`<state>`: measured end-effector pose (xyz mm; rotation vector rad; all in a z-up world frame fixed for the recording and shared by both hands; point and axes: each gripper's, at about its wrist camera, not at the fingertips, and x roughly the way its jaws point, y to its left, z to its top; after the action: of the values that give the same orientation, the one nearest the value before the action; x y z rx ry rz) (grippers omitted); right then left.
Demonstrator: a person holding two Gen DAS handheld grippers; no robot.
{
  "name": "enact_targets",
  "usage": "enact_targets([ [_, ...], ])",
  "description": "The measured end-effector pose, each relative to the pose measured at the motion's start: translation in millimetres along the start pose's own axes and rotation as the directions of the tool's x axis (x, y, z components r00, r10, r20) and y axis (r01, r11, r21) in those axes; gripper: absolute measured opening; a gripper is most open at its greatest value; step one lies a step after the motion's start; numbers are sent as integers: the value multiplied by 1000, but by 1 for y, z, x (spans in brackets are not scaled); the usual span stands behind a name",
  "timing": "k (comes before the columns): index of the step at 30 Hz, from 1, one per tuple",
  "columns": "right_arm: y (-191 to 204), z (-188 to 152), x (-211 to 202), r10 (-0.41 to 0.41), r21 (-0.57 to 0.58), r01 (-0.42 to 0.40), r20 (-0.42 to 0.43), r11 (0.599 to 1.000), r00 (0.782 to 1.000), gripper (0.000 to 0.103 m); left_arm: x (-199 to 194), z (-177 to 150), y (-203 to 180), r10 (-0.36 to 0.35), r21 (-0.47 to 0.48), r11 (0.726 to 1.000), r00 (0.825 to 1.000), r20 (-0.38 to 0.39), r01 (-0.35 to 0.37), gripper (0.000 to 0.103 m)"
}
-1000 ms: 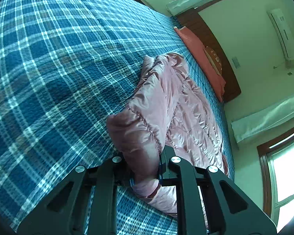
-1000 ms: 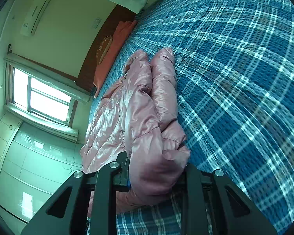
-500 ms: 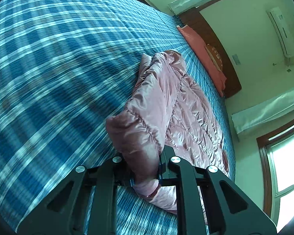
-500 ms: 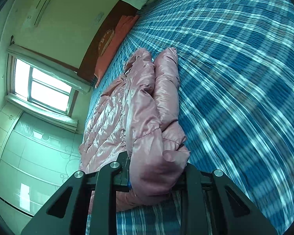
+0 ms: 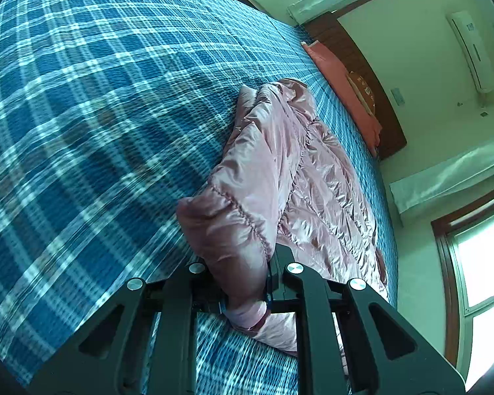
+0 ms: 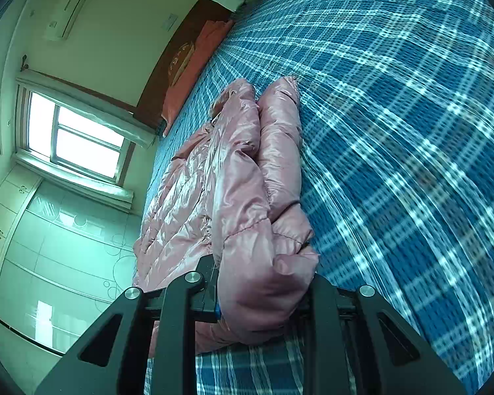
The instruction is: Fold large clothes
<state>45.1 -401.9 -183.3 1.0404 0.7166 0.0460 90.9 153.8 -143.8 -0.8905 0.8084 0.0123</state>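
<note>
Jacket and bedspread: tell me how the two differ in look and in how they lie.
The jacket is plain shiny pink and puffy with stitched quilting; the bedspread is a matte blue-and-white plaid weave. The jacket is bunched and doubled over on itself; the bedspread lies spread flat. The jacket's near end is clamped in the left hand-held gripper and the right hand-held gripper; neither grips the bedspread. Both are soft fabric on the bed.

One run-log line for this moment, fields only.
left gripper: shut on pink jacket | right gripper: shut on pink jacket | surface: blue plaid bedspread | fold: unfinished
</note>
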Motion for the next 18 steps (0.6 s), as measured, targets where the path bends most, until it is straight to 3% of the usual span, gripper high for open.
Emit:
enact_targets([
  [18,-13,-3,-9,13,11,-13,-6,1000,1000,22,-16,-16,19,9,18,1000,1000,2,-9,15],
])
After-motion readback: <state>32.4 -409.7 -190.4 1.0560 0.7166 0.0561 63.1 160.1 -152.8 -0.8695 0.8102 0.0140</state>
